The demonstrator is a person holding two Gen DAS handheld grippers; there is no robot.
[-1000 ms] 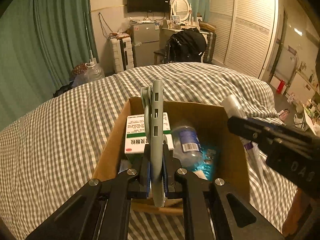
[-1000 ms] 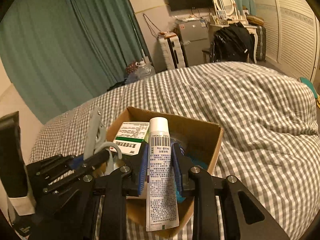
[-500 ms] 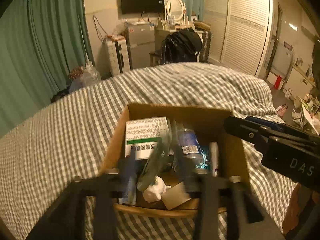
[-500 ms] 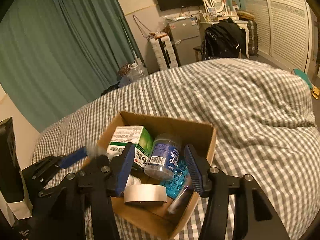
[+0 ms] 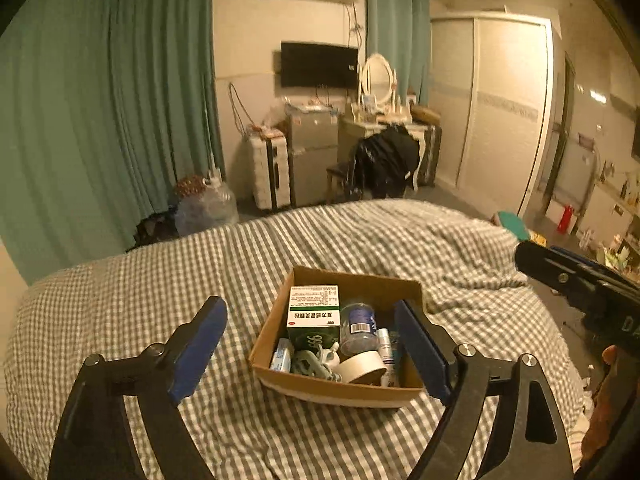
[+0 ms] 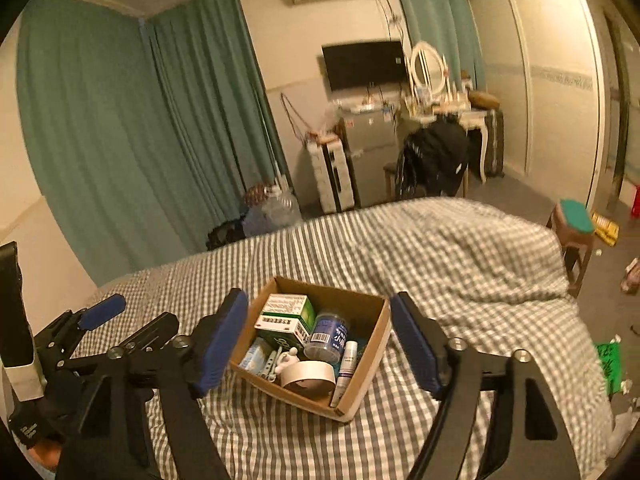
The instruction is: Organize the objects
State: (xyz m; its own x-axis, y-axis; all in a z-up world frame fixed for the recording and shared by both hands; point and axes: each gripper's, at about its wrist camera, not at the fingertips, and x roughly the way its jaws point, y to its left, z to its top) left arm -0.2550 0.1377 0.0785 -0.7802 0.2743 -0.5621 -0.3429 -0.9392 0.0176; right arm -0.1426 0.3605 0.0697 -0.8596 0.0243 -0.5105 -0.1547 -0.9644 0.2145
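Observation:
An open cardboard box point(image 5: 336, 388) point(image 6: 362, 380) sits on the grey checked bed. Inside lie a green-and-white medicine box point(image 5: 314, 314) point(image 6: 286, 314), a blue-labelled bottle point(image 5: 360, 326) point(image 6: 330, 334), a tape roll point(image 5: 362, 366) point(image 6: 308, 374), a white tube point(image 5: 385, 346) point(image 6: 347, 362) and a grey-green clip point(image 5: 310, 364) point(image 6: 272, 362). My left gripper point(image 5: 308, 308) hangs open above and in front of the box, holding nothing. Equally open and empty, my right gripper point(image 6: 318, 300) hovers over the box's near side. In the right wrist view the left gripper point(image 6: 132, 320) shows at the left.
The checked bed cover point(image 5: 120, 300) spreads wide around the box. Beyond the bed stand a chair with a black jacket point(image 5: 384, 164), a suitcase and green curtains. A stool with a teal top point(image 6: 574, 216) and floor clutter lie off the bed's right side.
The left gripper let go of the grey-green clip and the right let go of the white tube; both now lie in the box. Both grippers opened and drew back and up.

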